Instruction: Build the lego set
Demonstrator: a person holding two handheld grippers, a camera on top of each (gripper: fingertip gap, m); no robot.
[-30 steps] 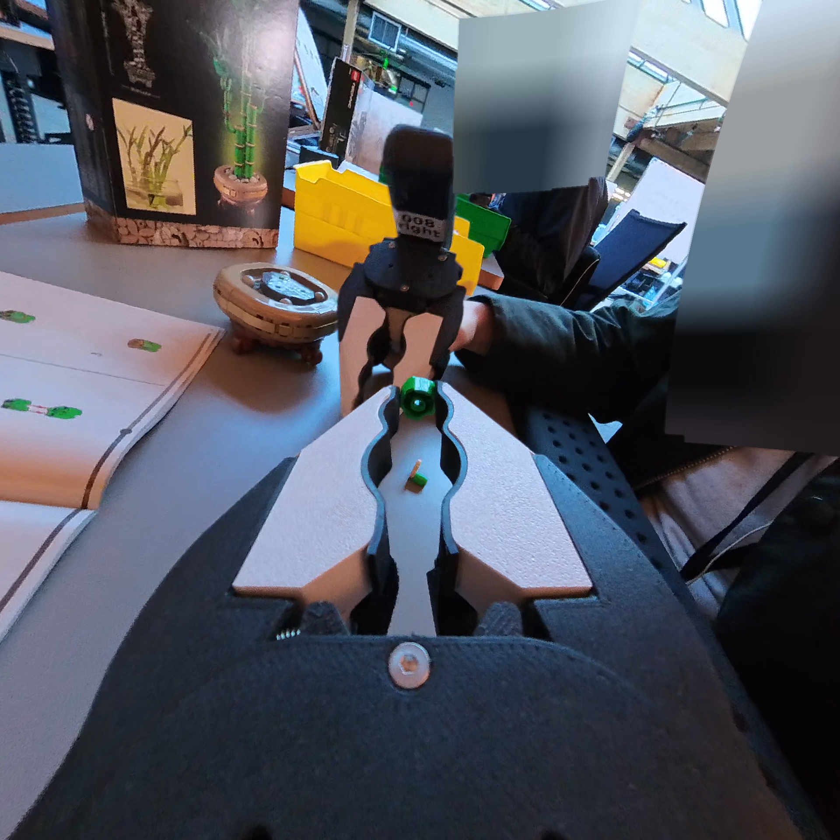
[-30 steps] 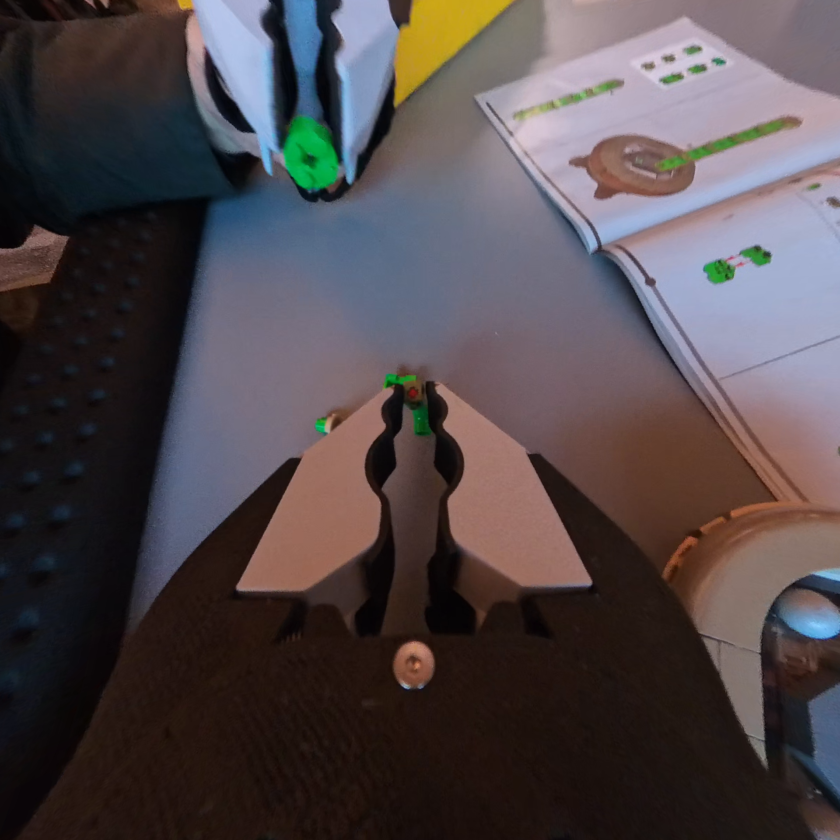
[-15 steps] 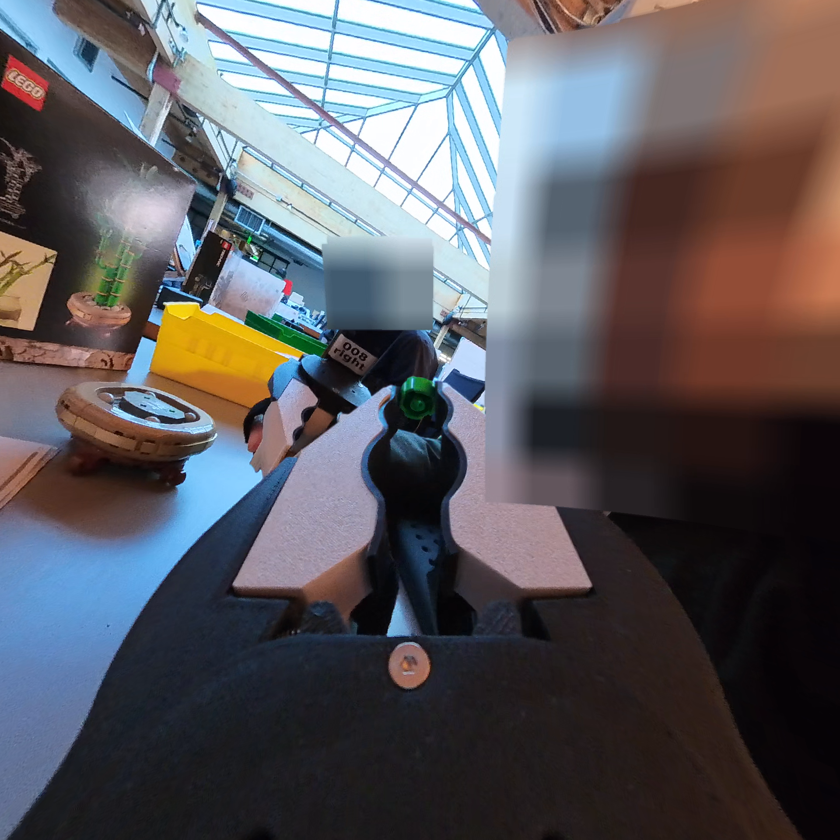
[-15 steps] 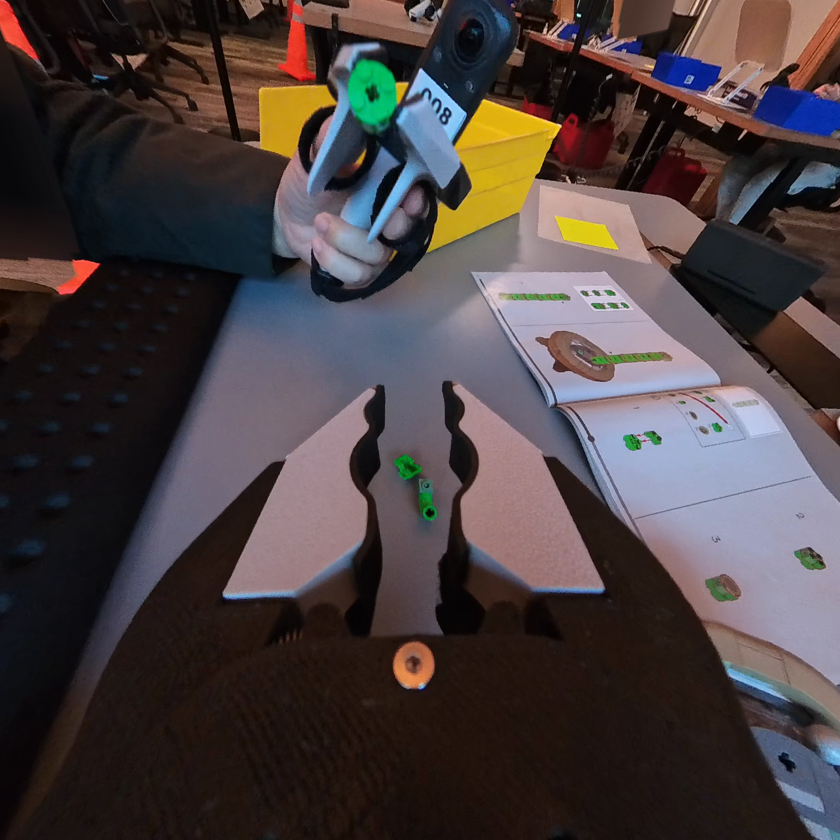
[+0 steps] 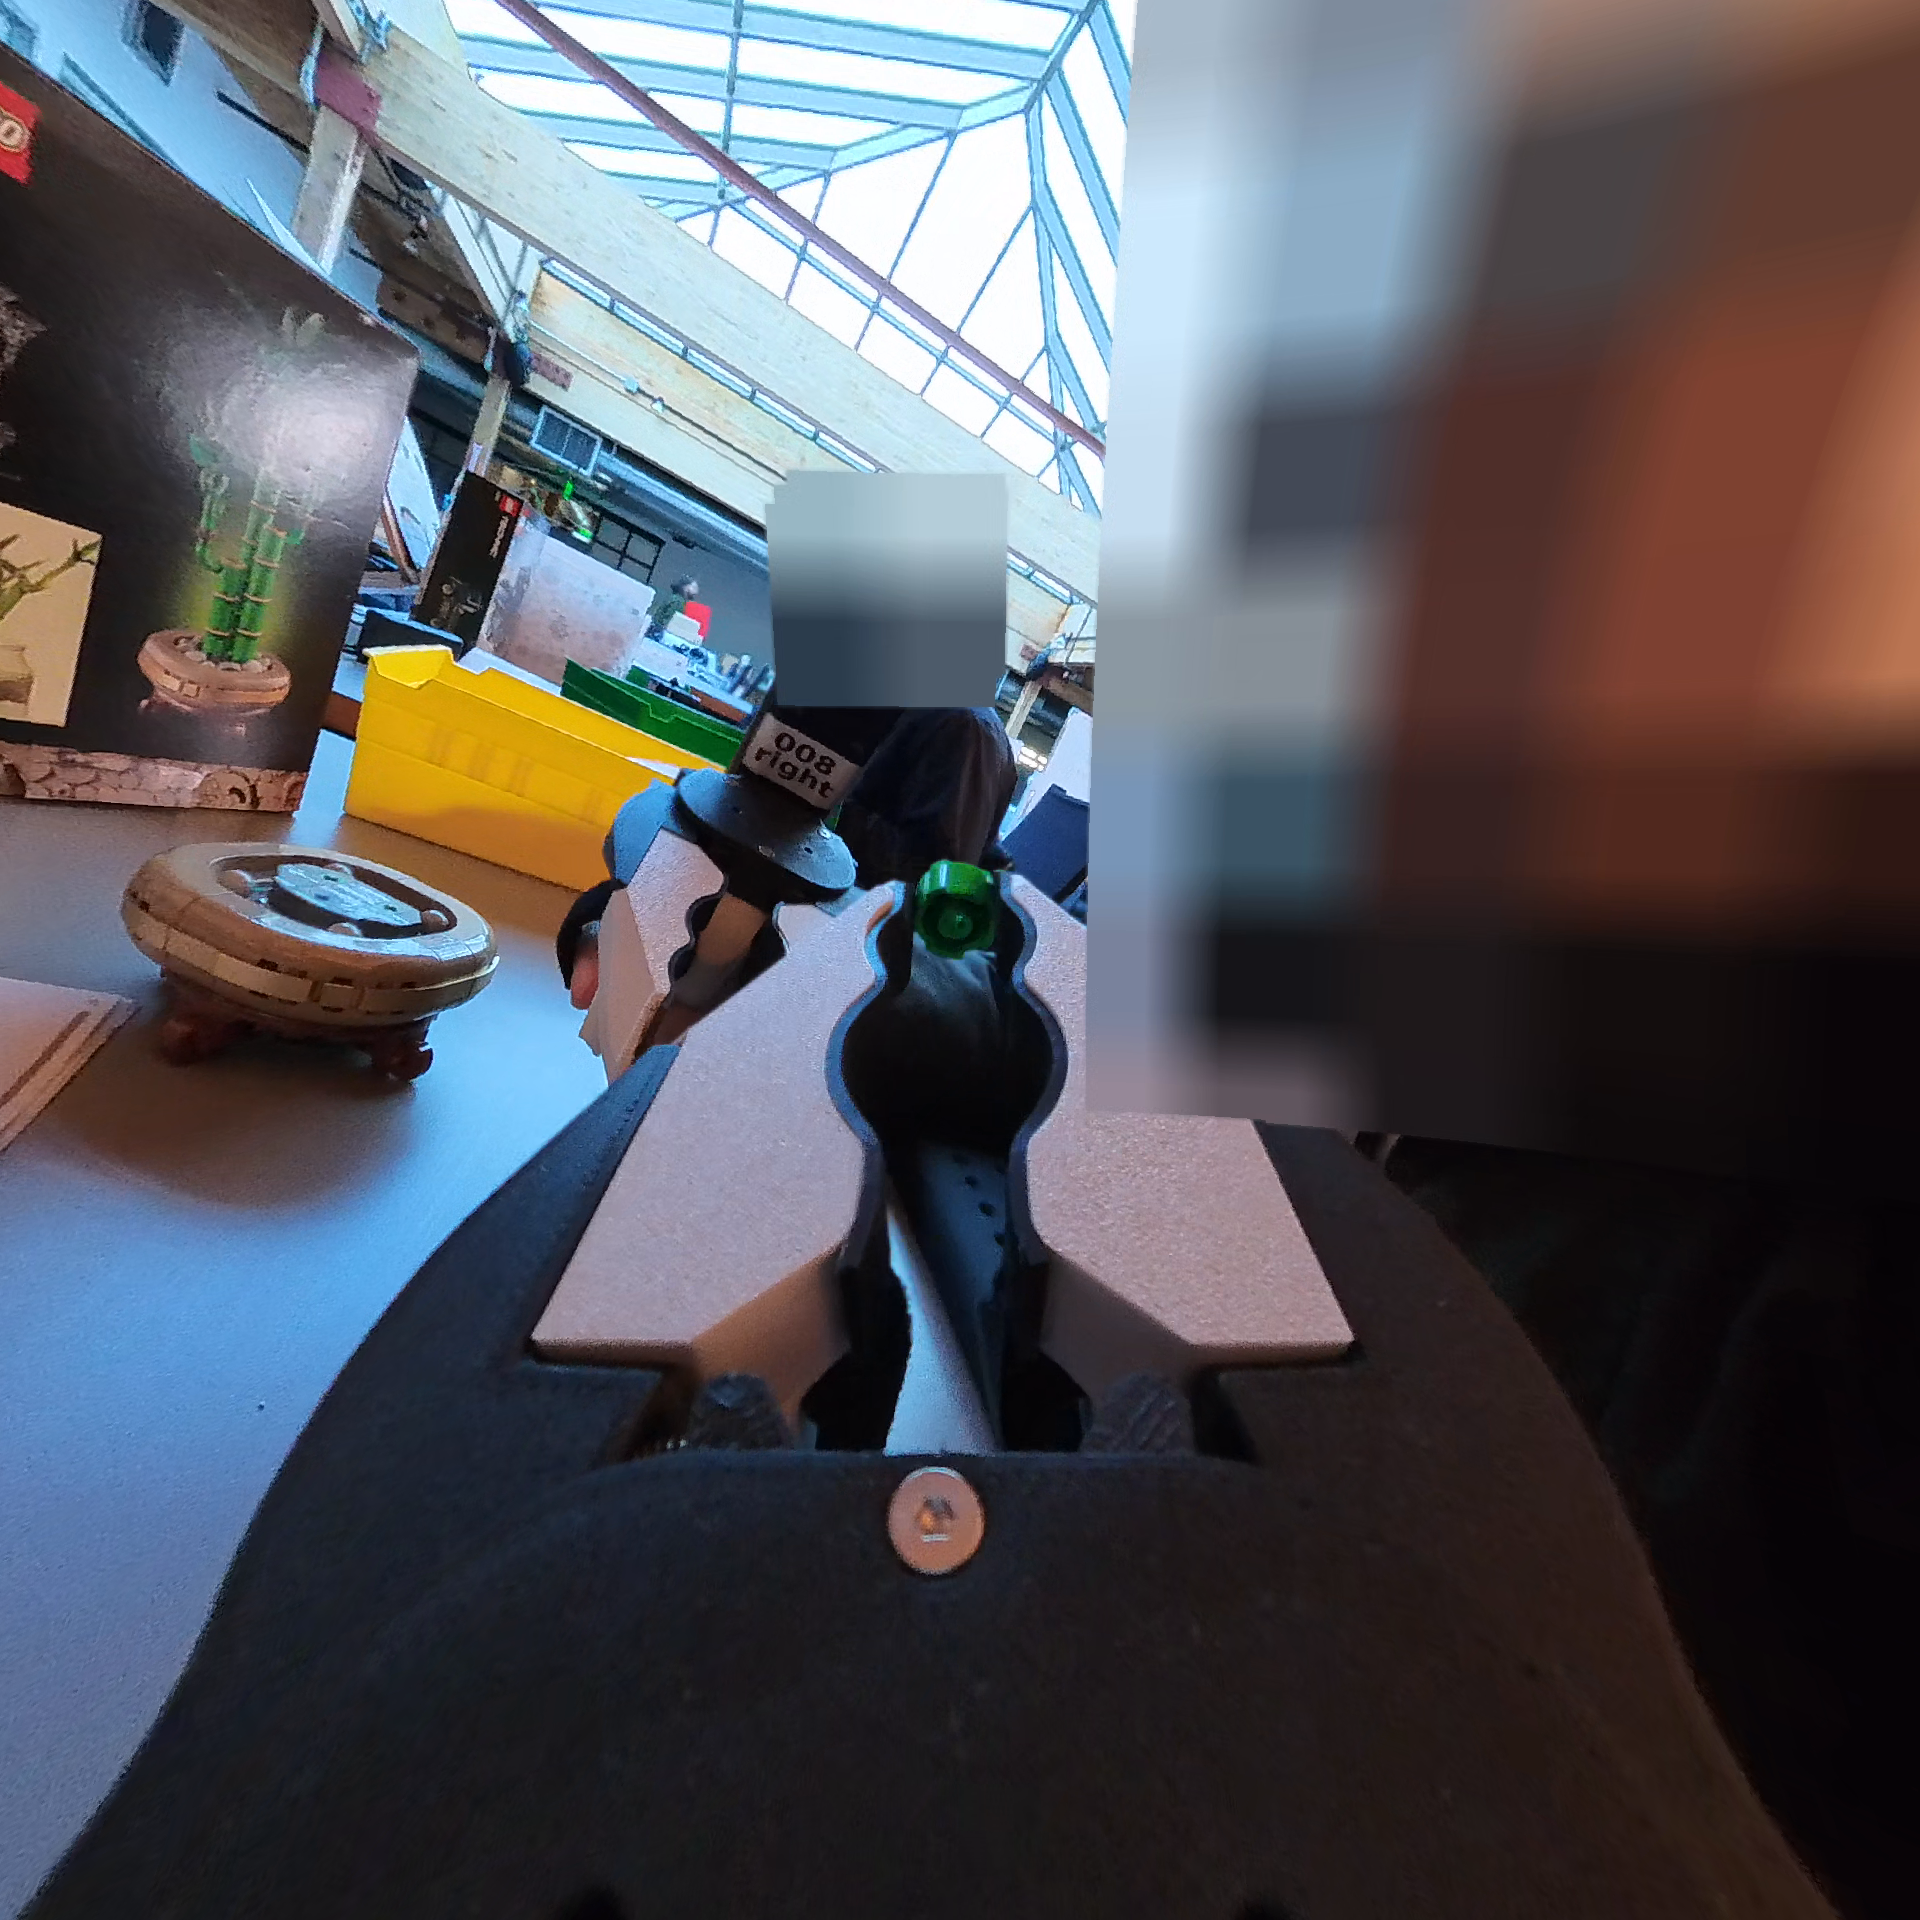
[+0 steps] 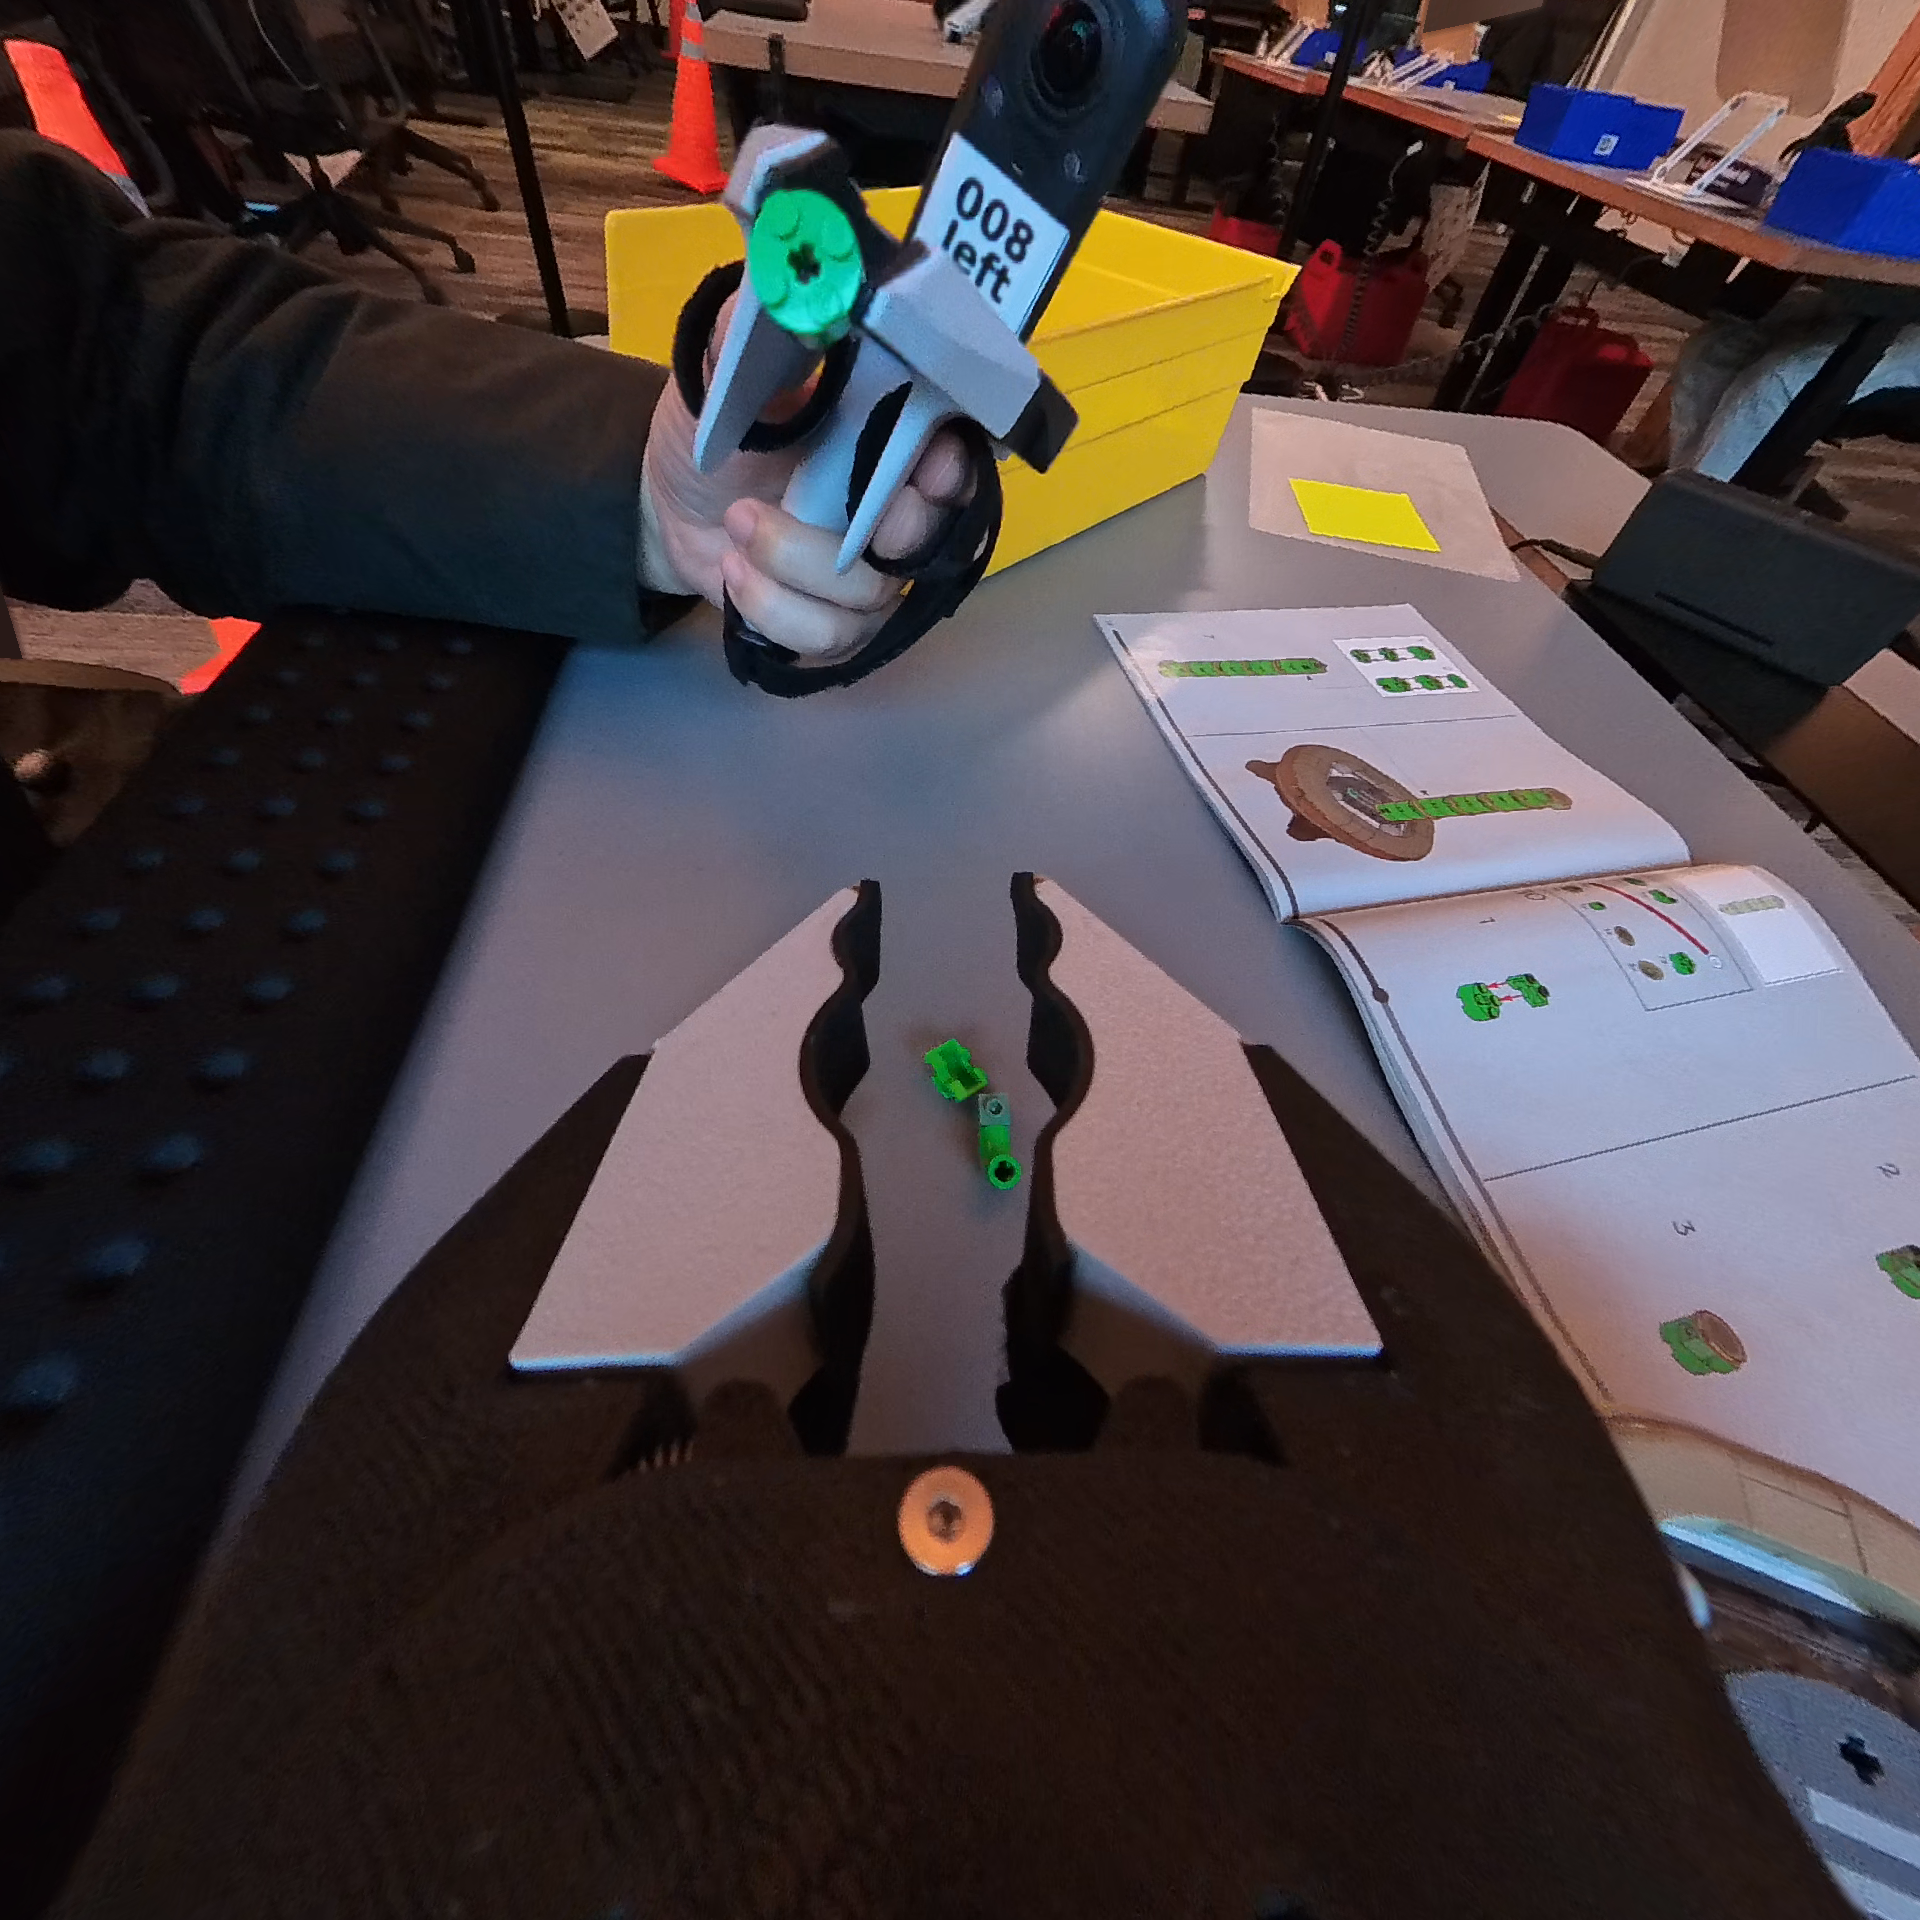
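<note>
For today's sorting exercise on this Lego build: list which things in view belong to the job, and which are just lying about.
Part of the job:
round green piece in the left gripper
two small green pieces on the table
open right gripper
instruction booklet
tan base

Lying about:
yellow bin
yellow note
traffic cone

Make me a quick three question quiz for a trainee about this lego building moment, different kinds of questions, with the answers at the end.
1. True or false: the left gripper is shut on the round green piece.
2. Multiple choice: where are the two small green pieces? A) in the yellow bin; B) on the grey table, seen between the open fingers of the right gripper; C) on the open instruction booklet.
3. Fill in: the tan round base stands on the table in front of the set's ____.

Key: 1 true. 2 B. 3 box.
</note>
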